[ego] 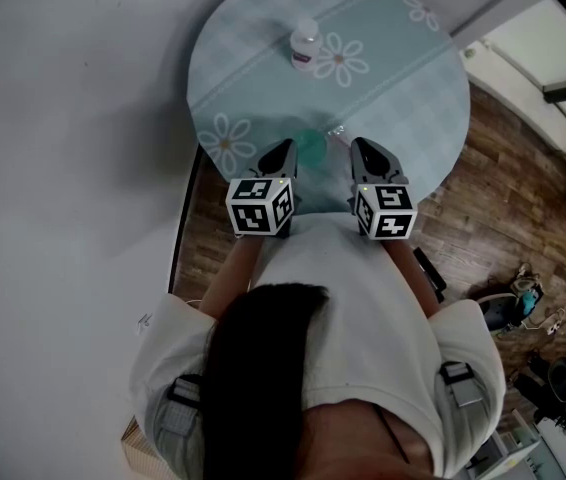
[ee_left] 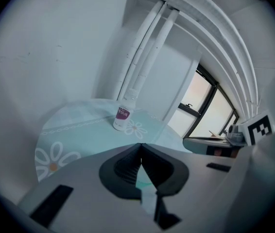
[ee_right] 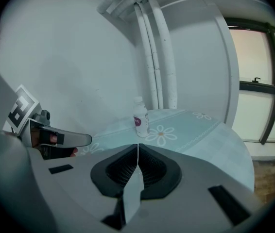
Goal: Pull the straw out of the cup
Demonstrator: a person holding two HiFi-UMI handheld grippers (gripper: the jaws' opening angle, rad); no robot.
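Note:
A round table [ego: 403, 88] wears a pale teal cloth with daisies. At its near edge a small green cup-like thing [ego: 310, 148] sits between my two grippers. It is blurred, and I cannot make out a straw. Neither gripper view shows the cup. My left gripper [ego: 285, 150] is just left of it, my right gripper [ego: 361, 148] just right. In the left gripper view the left gripper [ee_left: 141, 147] has its jaws meeting at the tips, nothing between them. In its own view the right gripper [ee_right: 137, 147] is likewise shut and empty, and the left gripper [ee_right: 55, 140] shows at that view's left.
A small white bottle [ego: 304, 45] with a purple label stands near the table's far side; this bottle [ee_left: 122, 116] shows ahead of the left jaws, and the bottle [ee_right: 140, 118] ahead of the right. White pipes [ee_right: 152, 52] run up the wall behind. Wood floor [ego: 503, 218] lies to the right.

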